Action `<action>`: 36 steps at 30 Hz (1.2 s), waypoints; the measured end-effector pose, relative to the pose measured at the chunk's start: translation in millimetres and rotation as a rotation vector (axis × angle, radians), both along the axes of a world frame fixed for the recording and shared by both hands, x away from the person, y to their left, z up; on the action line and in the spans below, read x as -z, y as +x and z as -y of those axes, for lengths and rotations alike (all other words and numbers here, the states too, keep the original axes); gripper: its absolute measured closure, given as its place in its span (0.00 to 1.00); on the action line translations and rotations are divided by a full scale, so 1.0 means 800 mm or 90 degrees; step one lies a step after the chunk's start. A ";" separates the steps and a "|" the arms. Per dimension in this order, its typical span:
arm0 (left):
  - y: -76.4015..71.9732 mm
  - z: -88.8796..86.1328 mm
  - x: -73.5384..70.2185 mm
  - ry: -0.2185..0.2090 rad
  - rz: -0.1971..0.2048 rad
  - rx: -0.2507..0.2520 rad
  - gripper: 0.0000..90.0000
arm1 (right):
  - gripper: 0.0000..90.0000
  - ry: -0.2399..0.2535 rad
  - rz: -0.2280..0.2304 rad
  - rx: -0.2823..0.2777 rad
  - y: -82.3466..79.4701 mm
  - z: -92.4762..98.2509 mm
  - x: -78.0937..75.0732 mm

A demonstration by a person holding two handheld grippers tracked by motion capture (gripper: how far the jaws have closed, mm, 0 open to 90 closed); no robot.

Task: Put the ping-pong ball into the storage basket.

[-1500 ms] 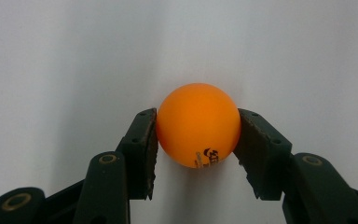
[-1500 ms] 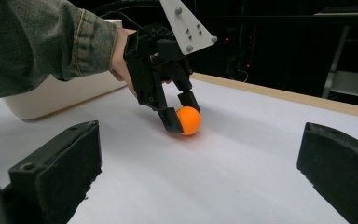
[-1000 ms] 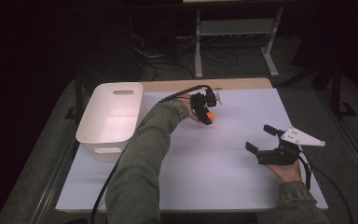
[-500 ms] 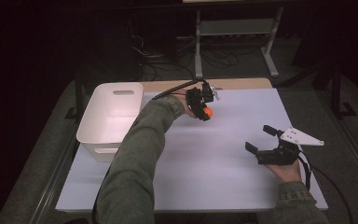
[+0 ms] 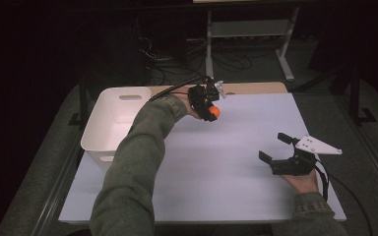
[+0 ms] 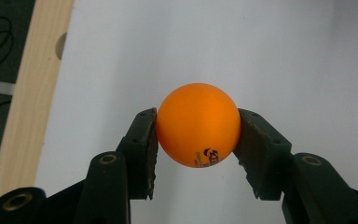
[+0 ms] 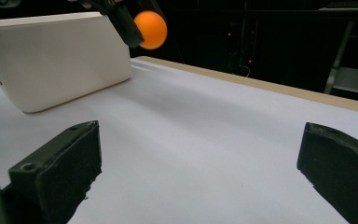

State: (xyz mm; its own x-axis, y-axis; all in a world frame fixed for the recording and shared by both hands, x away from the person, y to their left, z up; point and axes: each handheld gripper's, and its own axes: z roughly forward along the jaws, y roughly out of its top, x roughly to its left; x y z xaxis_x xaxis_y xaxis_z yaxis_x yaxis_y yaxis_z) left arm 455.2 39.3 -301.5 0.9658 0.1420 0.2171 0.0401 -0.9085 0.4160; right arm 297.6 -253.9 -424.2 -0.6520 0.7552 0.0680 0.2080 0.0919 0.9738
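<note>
A white sheet covers the bench [image 5: 236,167] in a dark room; its wooden far edge shows. The left gripper [image 5: 207,105] fingers clamp the orange ball [image 6: 198,125] above it, beside the white bin [image 5: 113,123]. The right gripper [image 5: 275,152] fingers stand wide over bare sheet.

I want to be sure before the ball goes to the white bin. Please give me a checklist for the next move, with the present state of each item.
1. Left claw shut on the orange ball, a pad on each side: ok.
2. Ball lifted off the table: ok.
3. White bin open at the top, nothing seen inside: ok.
4. Right claw open, holding nothing, apart from the bin: ok.
5. Ball already above the bin: not ok; it hangs beside it.
</note>
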 end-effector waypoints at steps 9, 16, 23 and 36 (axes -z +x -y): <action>-0.009 -0.022 -0.021 0.009 0.009 -0.010 0.56 | 0.00 -0.004 -0.002 -0.001 0.000 -0.002 0.001; -0.023 -0.035 -0.039 0.002 0.015 -0.009 0.56 | 0.00 -0.007 -0.001 -0.003 0.001 -0.003 0.001; -0.032 -0.043 -0.053 0.006 0.027 -0.008 0.56 | 0.00 -0.010 -0.003 -0.006 0.001 -0.004 0.002; -0.054 -0.066 -0.079 0.026 0.036 -0.010 0.56 | 0.00 -0.012 -0.006 -0.008 0.001 -0.005 0.002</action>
State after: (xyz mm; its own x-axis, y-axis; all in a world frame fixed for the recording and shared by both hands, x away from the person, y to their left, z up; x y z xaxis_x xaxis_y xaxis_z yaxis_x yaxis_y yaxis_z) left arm 411.7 92.2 -238.6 0.9492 0.1475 0.2778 0.0324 -0.9243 0.3802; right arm 298.2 -250.0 -425.8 -0.6611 0.7479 0.0596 0.2159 0.1136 0.9698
